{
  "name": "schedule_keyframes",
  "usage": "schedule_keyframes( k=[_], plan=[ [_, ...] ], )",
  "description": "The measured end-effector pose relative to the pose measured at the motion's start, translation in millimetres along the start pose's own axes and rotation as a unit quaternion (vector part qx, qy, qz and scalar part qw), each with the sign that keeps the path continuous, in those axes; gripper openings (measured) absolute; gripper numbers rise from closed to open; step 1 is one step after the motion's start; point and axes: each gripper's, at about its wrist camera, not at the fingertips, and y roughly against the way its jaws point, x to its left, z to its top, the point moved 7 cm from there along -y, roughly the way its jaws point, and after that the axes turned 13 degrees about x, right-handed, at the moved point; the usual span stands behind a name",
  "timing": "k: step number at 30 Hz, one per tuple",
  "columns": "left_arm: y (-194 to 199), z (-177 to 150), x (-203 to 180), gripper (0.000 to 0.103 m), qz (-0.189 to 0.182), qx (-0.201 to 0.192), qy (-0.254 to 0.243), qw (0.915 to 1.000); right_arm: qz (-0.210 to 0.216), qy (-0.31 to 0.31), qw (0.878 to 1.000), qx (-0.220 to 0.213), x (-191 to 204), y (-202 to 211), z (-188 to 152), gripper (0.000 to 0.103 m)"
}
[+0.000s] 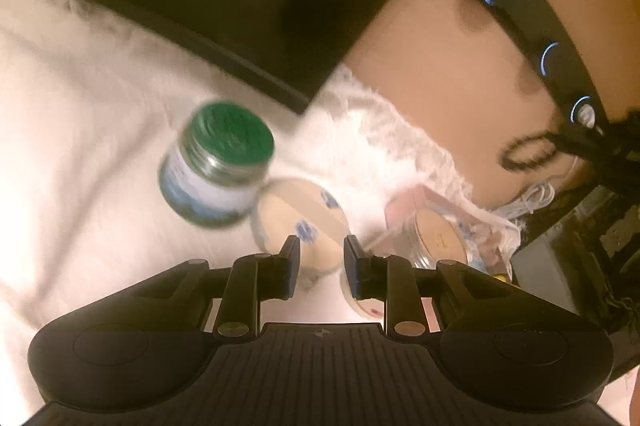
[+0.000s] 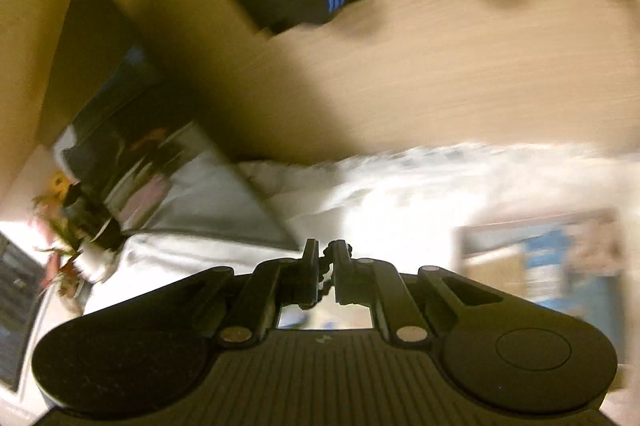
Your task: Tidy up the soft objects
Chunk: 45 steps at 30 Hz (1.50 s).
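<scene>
In the right wrist view, the right gripper had its fingers drawn almost together on a small dark knobbly thing, which showed in the slit between them. It looked like a cord or hair band, though blur left that a guess. What showed of it ran along the fingers, from 6 o'clock toward 12. It appeared to be lifted clear of the bedding below, so I judged it picked up but not yet put anywhere.

In the left wrist view, the left gripper had its fingers close with a slim gap. I could make out nothing pinched between them.

Just beyond the fingertips stood a cream-lidded jar. A green-lidded jar lay tipped at 10 o'clock of it, and a third jar stood at 3 o'clock. All were on a pale sheet.

Farther out, a white fluffy cloth lay rumpled across the sheet's edge and onto the wooden table. Its long axis ran from about 10 o'clock to 4 o'clock.

A black loop lay flat on the table at 2 o'clock of the cloth. It pointed from 8 o'clock to 2 o'clock, toward a black bar with blue rings.

The task seemed early on. One soft piece was in hand, while the cloth and the loop lay loose among the jars with no gathering place in sight.
</scene>
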Motion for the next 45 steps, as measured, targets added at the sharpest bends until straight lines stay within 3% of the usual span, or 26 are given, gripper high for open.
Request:
schedule_keyframes(
  k=[6,13,18,21,25,28,32,33,36,39,42,45],
  plan=[
    [-18,-6,-14,0.027,0.008,0.022,-0.005,0.9997,-0.045,-0.041,0.998,-0.011,-74,21,-16,0.007],
    [-29,-5,-21,0.027,0.041,0.030,-0.010,0.9986,-0.080,-0.089,0.993,0.020,-154,-7,-43,0.007],
    [-33,-1,-14,0.027,0.054,0.038,-0.004,0.9978,-0.086,-0.119,0.989,0.034,-183,-24,-63,0.007],
    [-36,5,0,0.027,0.050,0.031,0.027,0.9979,-0.087,-0.114,0.989,0.035,-186,-22,-72,0.008],
    [-43,12,21,0.027,0.023,0.011,0.098,0.9949,-0.094,-0.092,0.991,0.038,-178,-20,-77,0.017],
    [-49,12,38,0.027,0.007,-0.003,0.157,0.9876,-0.117,-0.056,0.991,0.032,-164,-17,-77,0.019],
    [-58,4,45,0.027,-0.013,0.001,0.178,0.9839,-0.146,0.013,0.989,0.002,-128,-9,-67,0.020],
    [-60,2,45,0.028,-0.019,0.004,0.176,0.9841,-0.144,0.035,0.989,-0.002,-112,-9,-61,0.024],
    [-63,-2,46,0.032,-0.036,0.006,0.173,0.9842,-0.110,0.085,0.990,0.018,-62,-25,-44,0.060],
    [-61,0,43,0.035,-0.055,0.008,0.160,0.9856,-0.101,0.110,0.986,0.068,-17,-66,-23,0.058],
    [-62,4,39,0.035,-0.063,0.017,0.130,0.9894,-0.105,0.126,0.978,0.126,12,-124,-5,0.035],
    [-66,6,39,0.035,-0.051,0.028,0.114,0.9918,-0.130,0.131,0.968,0.170,25,-181,5,0.033]
  ],
)
